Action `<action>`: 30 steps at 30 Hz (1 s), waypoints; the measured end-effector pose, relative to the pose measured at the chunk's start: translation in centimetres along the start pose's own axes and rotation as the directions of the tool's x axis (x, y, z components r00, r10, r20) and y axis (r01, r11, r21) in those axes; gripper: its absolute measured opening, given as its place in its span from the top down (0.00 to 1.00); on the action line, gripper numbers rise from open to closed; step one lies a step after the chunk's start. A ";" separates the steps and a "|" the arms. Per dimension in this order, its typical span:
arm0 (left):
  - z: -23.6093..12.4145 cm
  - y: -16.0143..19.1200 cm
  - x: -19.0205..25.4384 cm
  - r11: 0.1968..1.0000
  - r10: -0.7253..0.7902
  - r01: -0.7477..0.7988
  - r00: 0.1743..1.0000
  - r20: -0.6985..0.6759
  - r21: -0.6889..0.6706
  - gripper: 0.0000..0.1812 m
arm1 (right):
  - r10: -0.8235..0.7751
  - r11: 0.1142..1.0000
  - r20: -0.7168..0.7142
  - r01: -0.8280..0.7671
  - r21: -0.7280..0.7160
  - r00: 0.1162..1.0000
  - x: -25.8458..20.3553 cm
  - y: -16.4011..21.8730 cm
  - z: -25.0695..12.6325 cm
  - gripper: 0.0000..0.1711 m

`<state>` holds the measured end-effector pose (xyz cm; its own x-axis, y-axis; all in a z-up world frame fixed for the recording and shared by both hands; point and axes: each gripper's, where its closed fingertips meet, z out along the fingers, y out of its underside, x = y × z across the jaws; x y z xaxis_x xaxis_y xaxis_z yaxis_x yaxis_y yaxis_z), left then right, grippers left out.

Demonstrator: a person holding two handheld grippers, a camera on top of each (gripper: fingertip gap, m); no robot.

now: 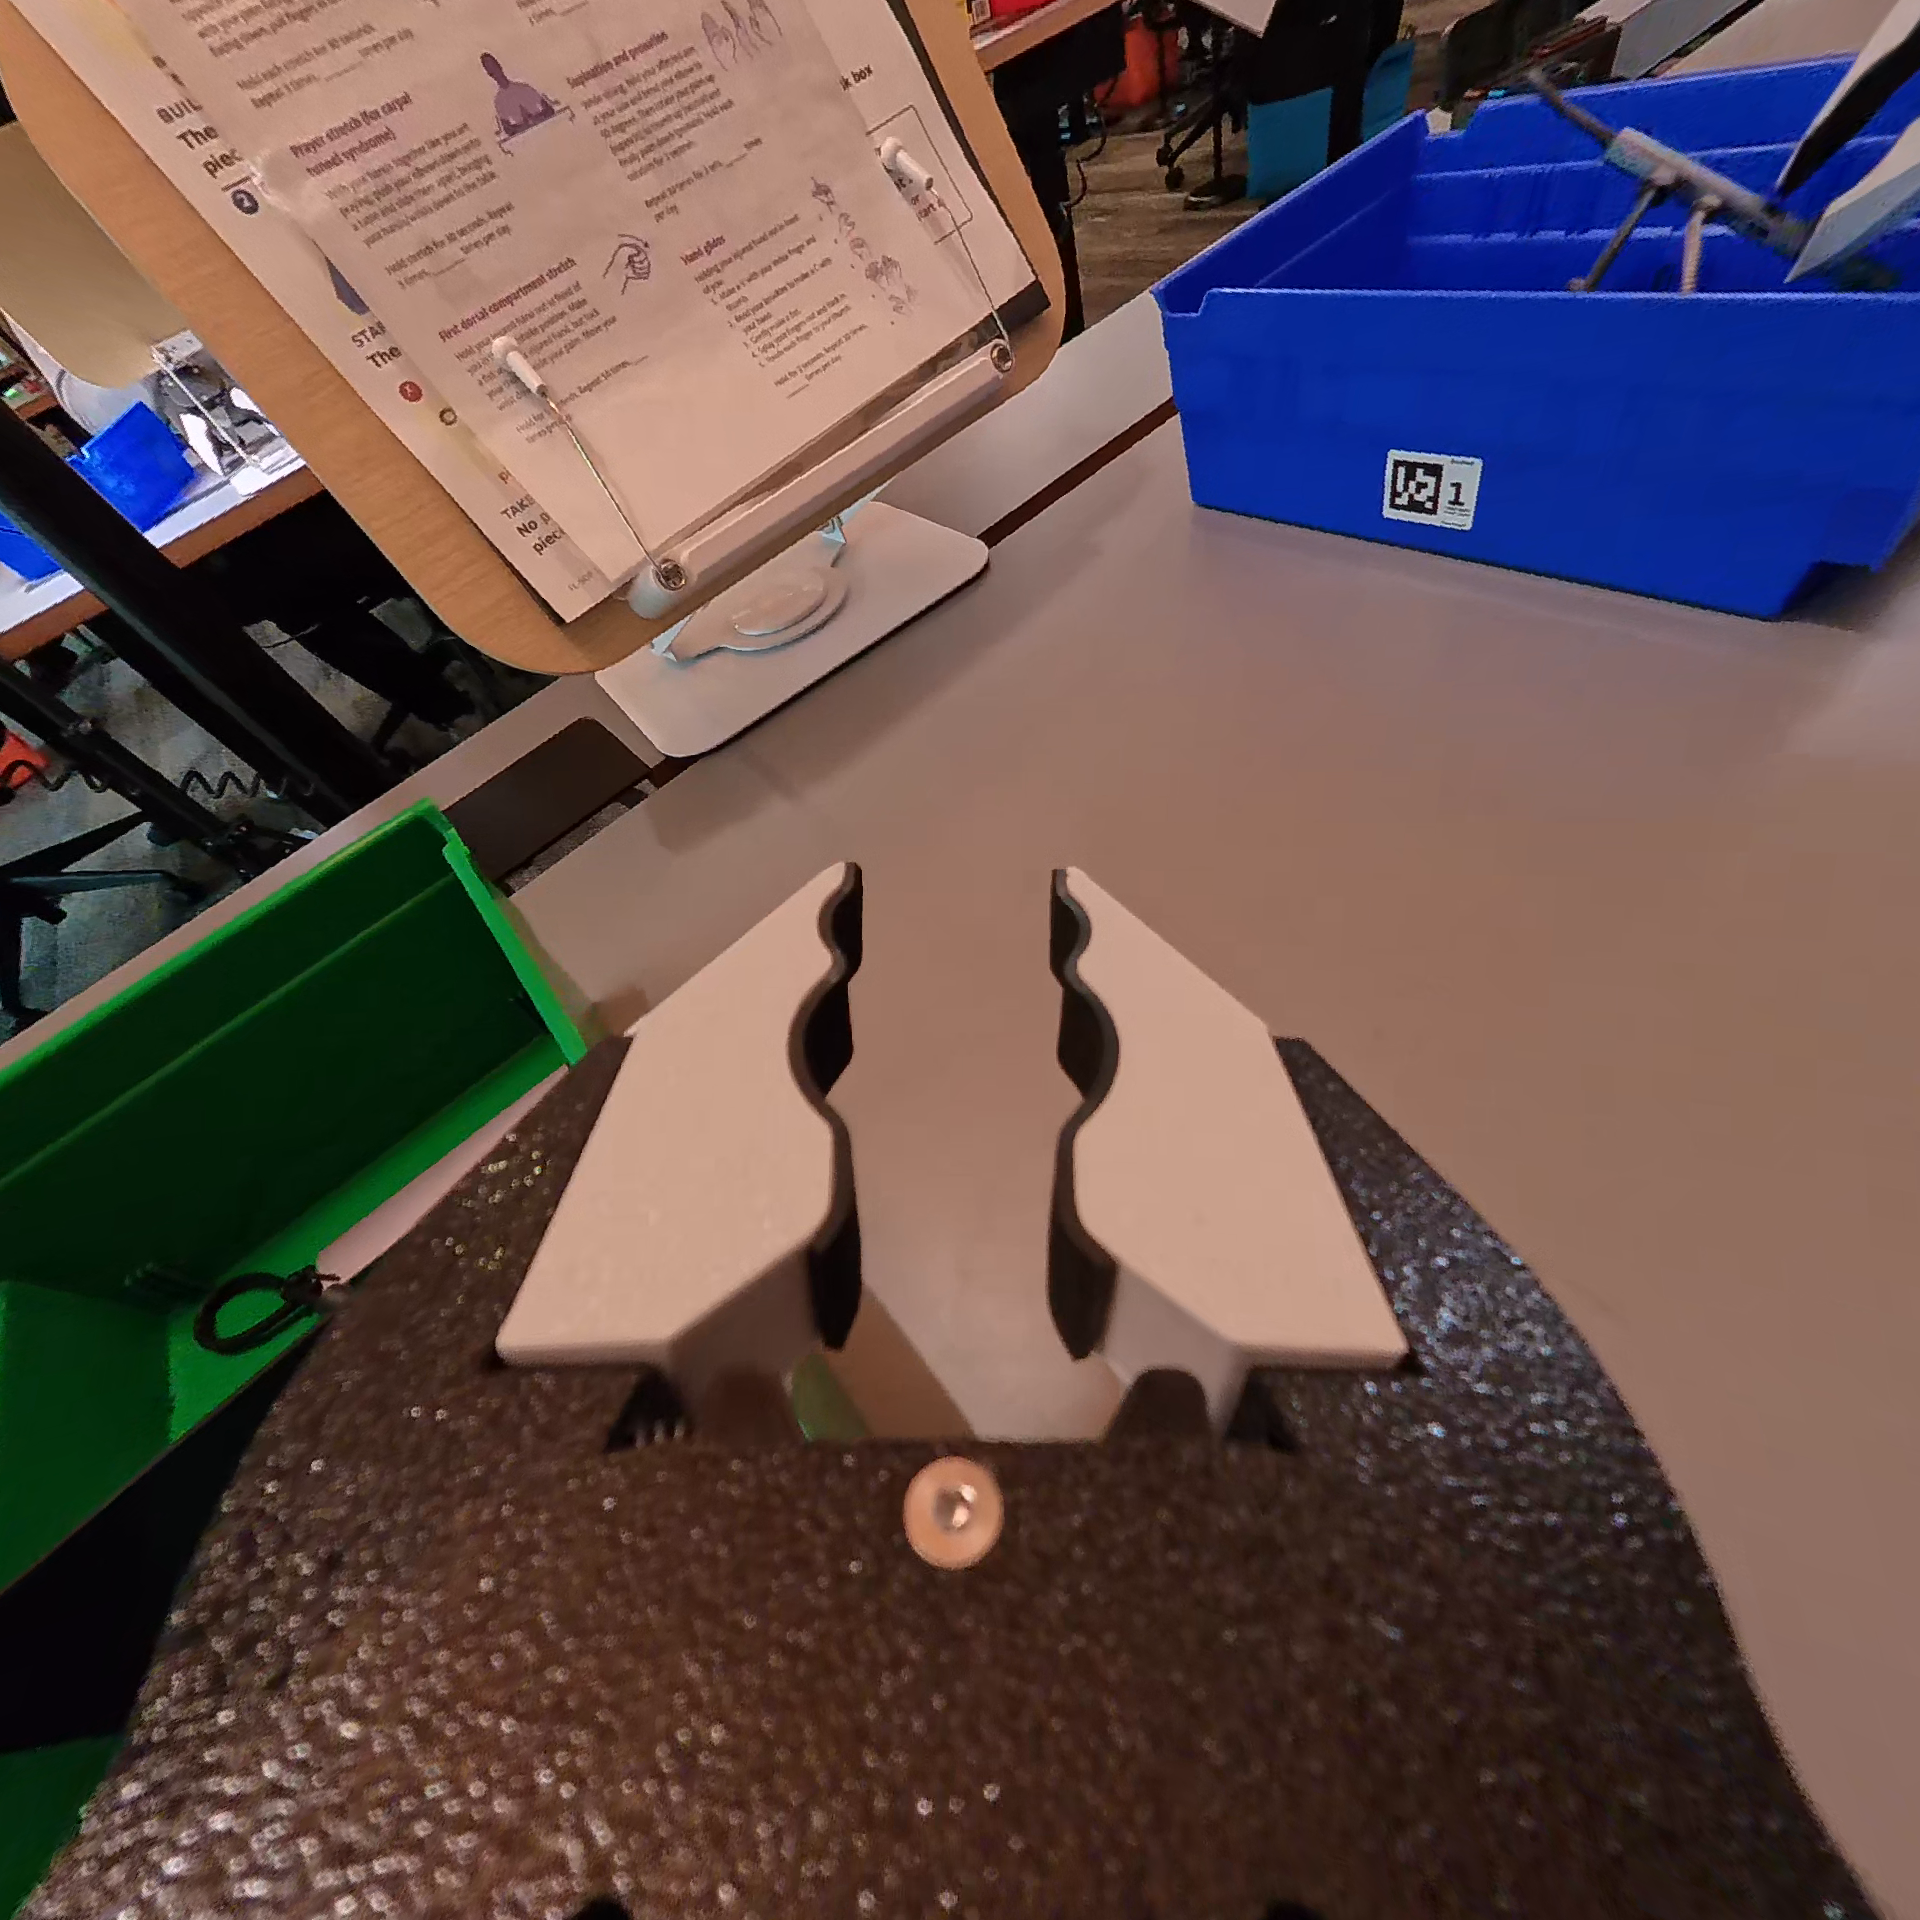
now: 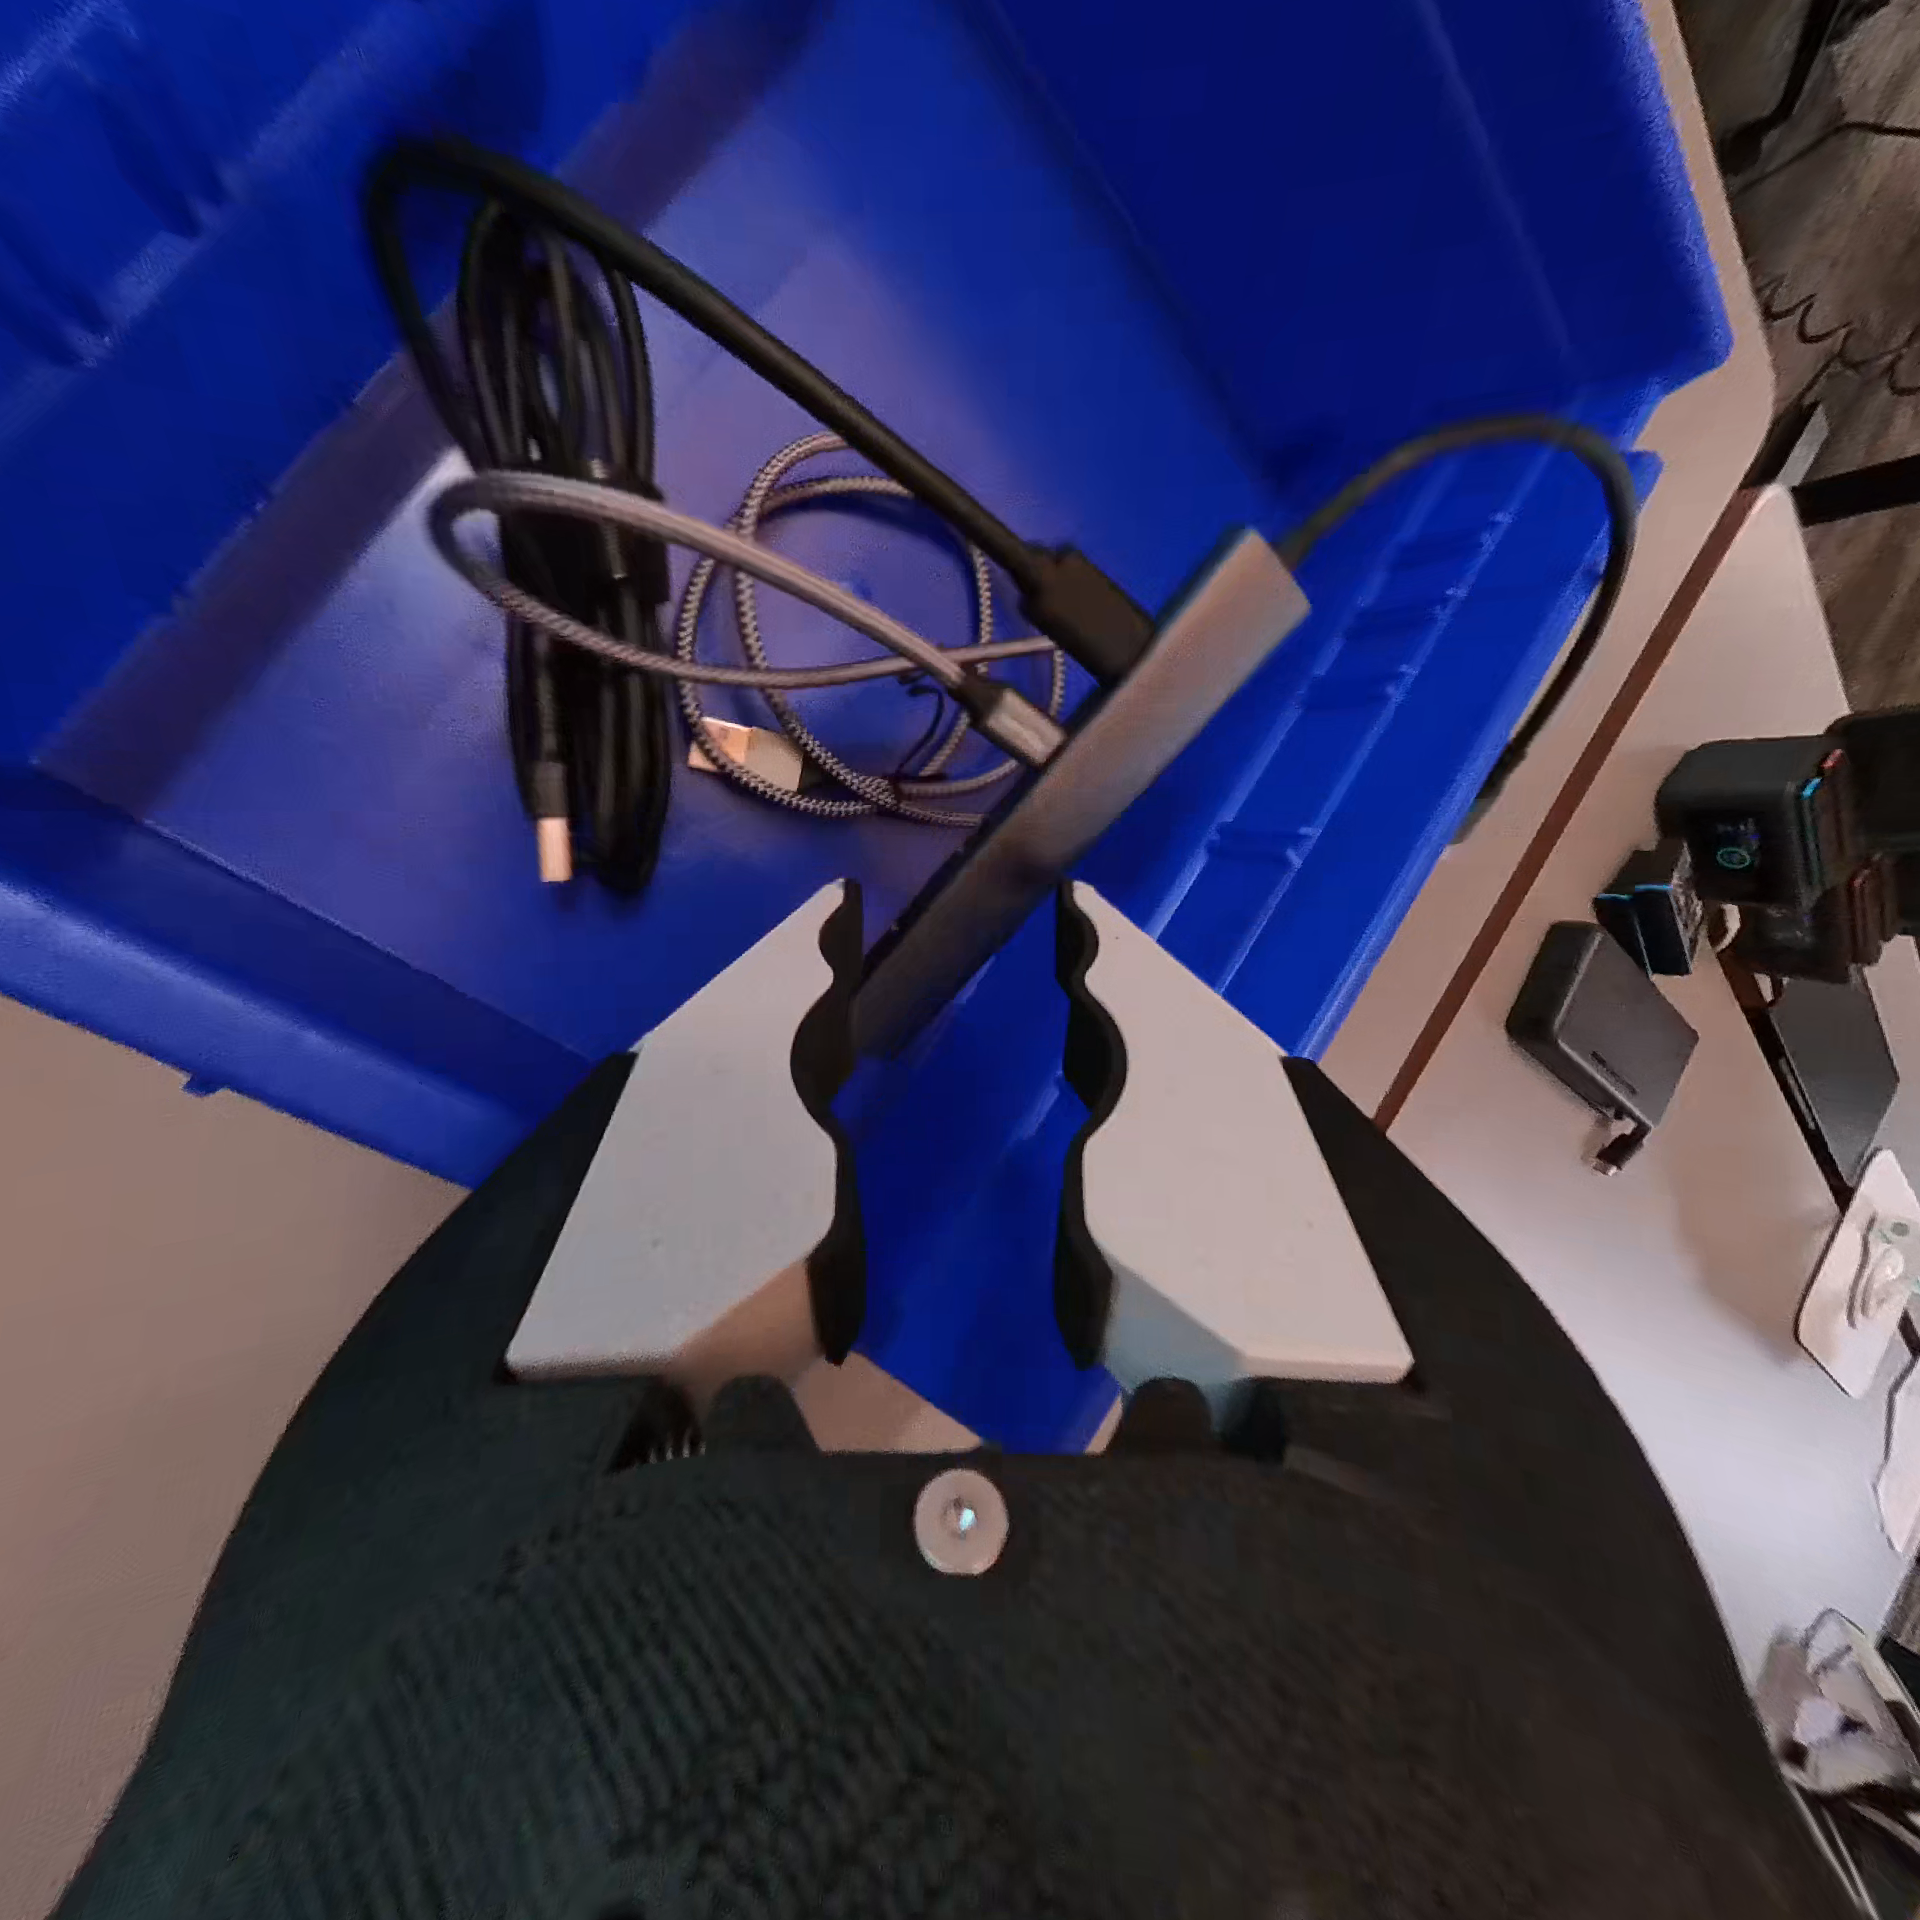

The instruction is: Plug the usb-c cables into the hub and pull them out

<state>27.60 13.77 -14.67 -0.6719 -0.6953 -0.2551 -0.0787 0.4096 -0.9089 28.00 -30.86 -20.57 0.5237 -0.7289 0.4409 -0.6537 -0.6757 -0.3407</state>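
Gripping one end of the hub [image 2: 1132,748], the right gripper [image 2: 958,914] holds it raised over the blue bin [image 2: 1351,208]; the grey bar runs diagonally from the fingertips up and to the right, caught between their tips. Two cables are plugged into the hub's left side: a thick black cable [image 2: 727,322] near its far end and a grey braided cable [image 2: 727,582] nearer the gripper. Both trail down into the bin, where a black coil [image 2: 582,499] and a braided coil [image 2: 821,727] lie on the floor with loose plugs showing. The hub's own lead [image 2: 1558,468] arcs from its far end over the bin's right wall.

The left gripper [image 1: 956,894] hangs over the grey table [image 1: 1351,831], jaws apart with nothing between them. To its left is a green bin [image 1: 260,1039]; far ahead stands a document stand [image 1: 623,312], and far right the blue bin, with the right gripper and hub above it.
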 end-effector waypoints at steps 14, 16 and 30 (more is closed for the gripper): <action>0.2 0.3 0.2 0.999 0.028 -0.028 1.000 0.008 -0.020 0.81 | 0.325 0.944 -0.203 -0.302 0.137 0.924 3.7 -1.5 3.1 0.76; 0.2 0.4 0.2 0.999 0.041 -0.040 0.999 0.011 -0.027 0.81 | 0.331 0.943 -0.189 -0.319 0.092 0.924 3.0 -1.1 3.8 0.66; 0.2 0.2 0.2 1.000 0.029 -0.029 1.000 0.001 -0.013 0.81 | 0.089 0.993 -0.546 -0.033 0.112 0.833 5.2 -1.3 2.5 0.90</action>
<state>27.53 13.62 -15.01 -0.6732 -0.6837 -0.2815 -0.0689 0.4370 -0.8968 32.96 -34.00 -19.91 0.0802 -0.6076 0.7902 -0.6051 -0.6596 -0.4458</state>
